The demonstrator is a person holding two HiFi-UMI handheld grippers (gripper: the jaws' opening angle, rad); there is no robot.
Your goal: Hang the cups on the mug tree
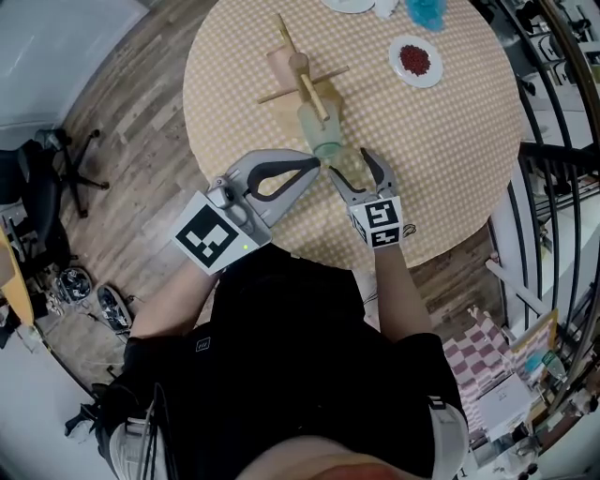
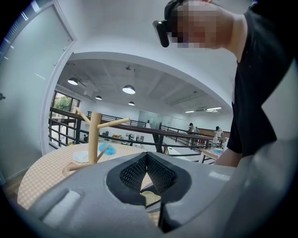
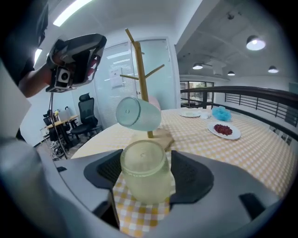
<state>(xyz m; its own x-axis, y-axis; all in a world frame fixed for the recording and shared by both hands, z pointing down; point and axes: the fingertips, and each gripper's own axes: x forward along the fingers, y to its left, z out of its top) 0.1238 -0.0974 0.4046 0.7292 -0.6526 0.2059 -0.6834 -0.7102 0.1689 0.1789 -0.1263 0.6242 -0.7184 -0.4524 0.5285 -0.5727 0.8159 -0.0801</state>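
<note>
Right gripper has its fingers spread wide. The pale yellow cup stands on the tabletop between them, close to both pads but not squeezed. The cup sits upright with its long axis vertical, on the near side of the mug tree, just off its base. Whether mouth or bottom faces up is unclear, and no handle is visible in the right gripper view. Left gripper has its fingers closed together with nothing between them. It is held level just left of the cup, tips pointing toward it. A light blue cup hangs on a peg of the mug tree. It lies sideways with its round bottom turned toward the right gripper, directly above and behind the yellow cup. A pink cup hangs on the far side of the tree. The tree is wooden, with a vertical post and pegs slanting up. Beyond the tree, to its right, are a white plate of red bits and a blue fluffy thing. A second white plate sits at the far edge. A railing runs right of the tabletop.
</note>
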